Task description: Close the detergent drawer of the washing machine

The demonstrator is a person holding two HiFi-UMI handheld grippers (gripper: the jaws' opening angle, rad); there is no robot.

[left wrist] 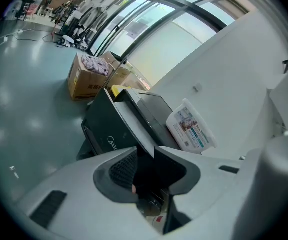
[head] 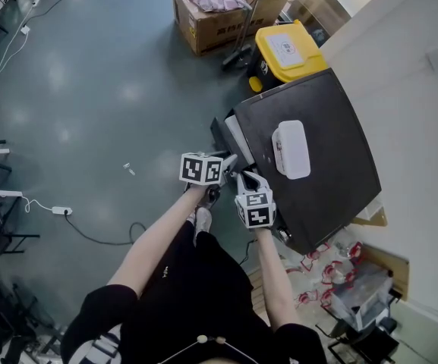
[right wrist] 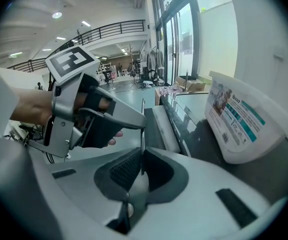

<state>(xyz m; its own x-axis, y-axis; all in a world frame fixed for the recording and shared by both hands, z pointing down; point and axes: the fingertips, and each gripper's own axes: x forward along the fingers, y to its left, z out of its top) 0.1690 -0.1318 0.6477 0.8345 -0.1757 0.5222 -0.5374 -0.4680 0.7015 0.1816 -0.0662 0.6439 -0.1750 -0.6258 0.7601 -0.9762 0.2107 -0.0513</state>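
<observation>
The dark washing machine (head: 332, 188) stands at the right with a white detergent tub (head: 291, 149) (left wrist: 191, 126) (right wrist: 238, 119) on its top. Its detergent drawer (head: 228, 133) (left wrist: 109, 131) (right wrist: 154, 126) sticks out of the front corner, a black front panel with a pale inner strip. My left gripper (head: 230, 164) (left wrist: 144, 159) has the near end of that panel between its jaws and appears shut on it. My right gripper (head: 250, 179) (right wrist: 142, 156) is shut on the panel's thin edge, just beside the left gripper (right wrist: 140, 121).
A cardboard box of clothes (head: 211, 6) and a yellow-lidded bin (head: 288, 50) stand beyond the machine. A power strip with its cable (head: 61, 210) lies on the grey floor at the left. Packets (head: 332, 268) lie beside the machine by the white wall.
</observation>
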